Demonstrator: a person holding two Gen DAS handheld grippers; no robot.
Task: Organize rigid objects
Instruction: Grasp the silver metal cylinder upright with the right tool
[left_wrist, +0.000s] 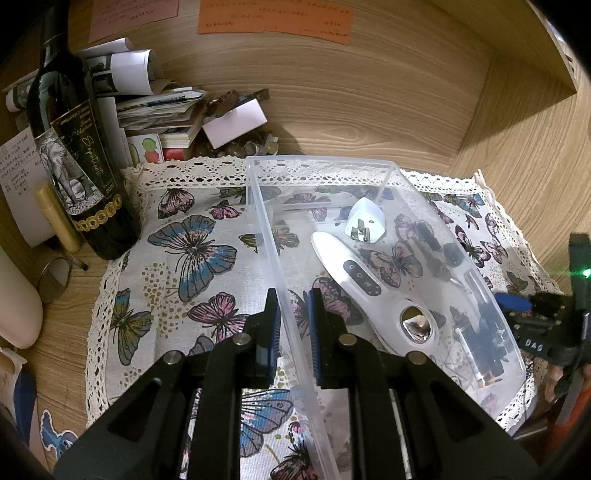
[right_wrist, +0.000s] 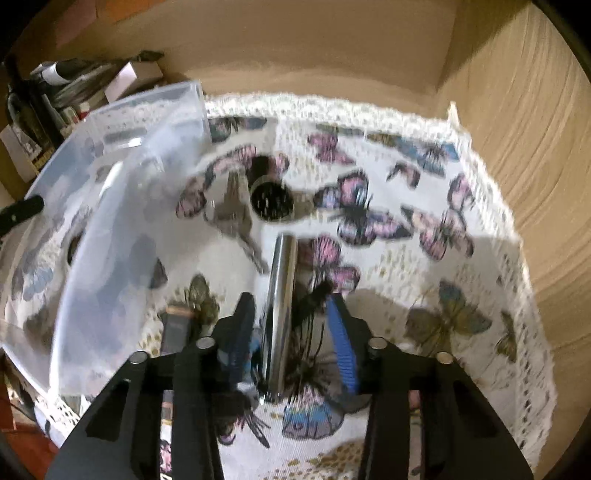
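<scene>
Left gripper (left_wrist: 293, 321) clamping the clear plastic bin (left_wrist: 273, 236) wall, steadying it; plug adapter (left_wrist: 364, 219) and white handheld device (left_wrist: 369, 284) already lying inside. Right gripper (right_wrist: 291, 325) straddling a metal cylinder (right_wrist: 282, 314) on the butterfly cloth (right_wrist: 443, 258), pads not yet pressing; keys (right_wrist: 236, 218) and black cap (right_wrist: 271, 201) also remaining outside.

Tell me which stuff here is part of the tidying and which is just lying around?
Part of the tidying:
- clear plastic bin, its wall pinched by the left gripper
- white plug adapter and white handheld device inside it
- shiny metal tube between the right gripper jaws
- keys on the butterfly cloth

Just lying about:
- wine bottle
- paper pile
- orange note
</scene>
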